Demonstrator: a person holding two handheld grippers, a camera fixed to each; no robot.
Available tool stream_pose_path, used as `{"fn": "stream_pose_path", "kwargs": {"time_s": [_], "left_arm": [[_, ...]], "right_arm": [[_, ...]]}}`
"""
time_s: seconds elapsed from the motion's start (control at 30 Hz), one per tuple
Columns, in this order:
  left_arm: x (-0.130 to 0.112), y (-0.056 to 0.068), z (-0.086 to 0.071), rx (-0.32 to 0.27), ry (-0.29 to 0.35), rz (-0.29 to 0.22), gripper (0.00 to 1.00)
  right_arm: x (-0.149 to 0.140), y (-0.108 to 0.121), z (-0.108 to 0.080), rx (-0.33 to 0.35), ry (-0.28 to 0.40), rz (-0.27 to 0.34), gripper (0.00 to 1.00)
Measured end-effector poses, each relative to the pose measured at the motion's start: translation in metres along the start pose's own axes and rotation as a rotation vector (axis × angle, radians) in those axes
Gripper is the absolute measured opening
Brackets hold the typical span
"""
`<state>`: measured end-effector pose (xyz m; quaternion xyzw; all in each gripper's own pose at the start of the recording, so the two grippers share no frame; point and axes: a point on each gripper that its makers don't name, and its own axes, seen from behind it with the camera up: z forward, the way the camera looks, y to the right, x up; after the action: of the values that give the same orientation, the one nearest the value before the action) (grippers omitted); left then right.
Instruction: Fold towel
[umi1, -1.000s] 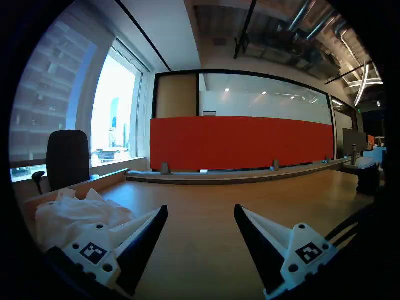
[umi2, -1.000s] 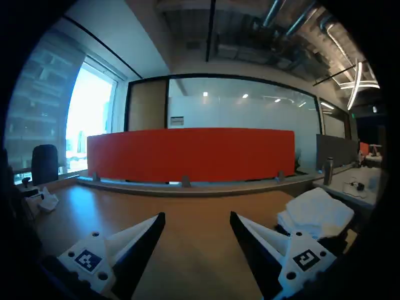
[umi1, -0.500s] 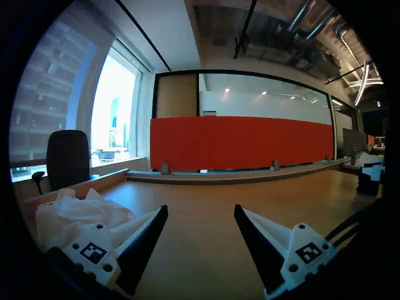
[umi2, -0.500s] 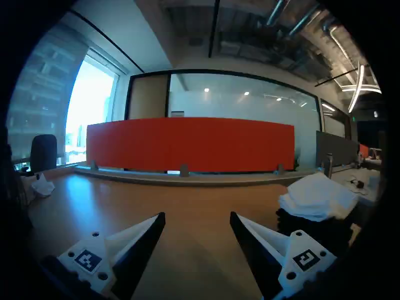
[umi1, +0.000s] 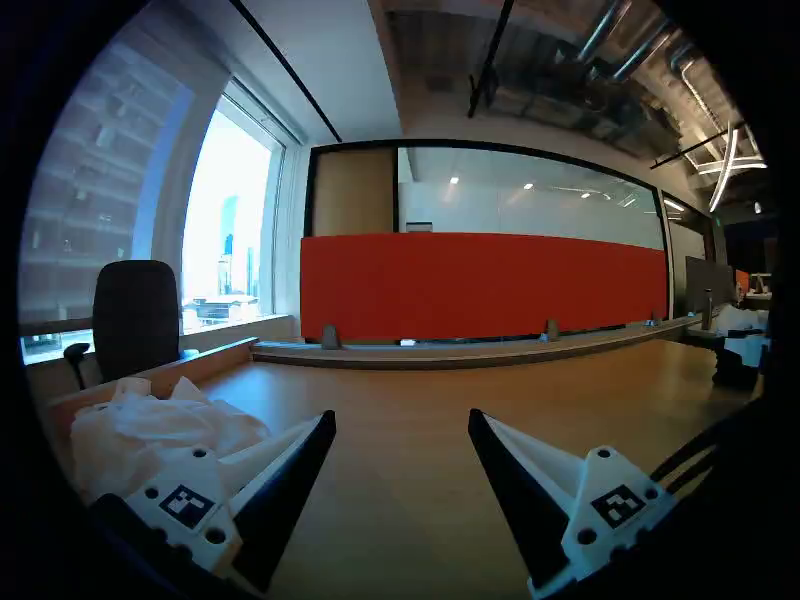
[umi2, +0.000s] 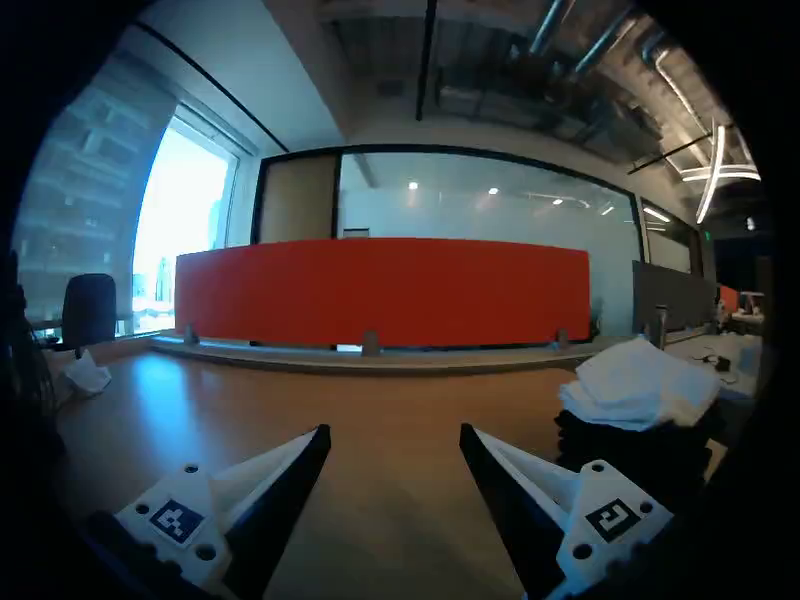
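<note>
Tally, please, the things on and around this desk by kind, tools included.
Tools: 2, left tool and right tool
Towel piles: 2, crumpled towel heap and folded towel stack
Office chair: 1
Red divider panel: 1
Total: 6

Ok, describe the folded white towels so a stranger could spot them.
Start at the long red partition behind the wooden desk and look right. The folded white towels sit on a black base, neat, unlike the crumpled white cloth far left.

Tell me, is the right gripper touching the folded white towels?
Apart. In the right gripper view the folded white towels lie on a dark stack, beyond the open right gripper; a gap shows between them.
</note>
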<state>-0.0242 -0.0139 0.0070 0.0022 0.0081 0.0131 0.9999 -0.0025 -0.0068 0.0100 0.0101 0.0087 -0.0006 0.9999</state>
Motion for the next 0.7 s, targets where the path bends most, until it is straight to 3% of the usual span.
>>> {"fn": "stream_pose_path", "kwargs": {"time_s": [0.7], "left_arm": [[-0.0003,0.0002,-0.0004,0.000,0.000,0.000,0.98]], "right_arm": [[0.0027,0.0015,-0.0015,0.000,0.028,0.002,1.00]]}}
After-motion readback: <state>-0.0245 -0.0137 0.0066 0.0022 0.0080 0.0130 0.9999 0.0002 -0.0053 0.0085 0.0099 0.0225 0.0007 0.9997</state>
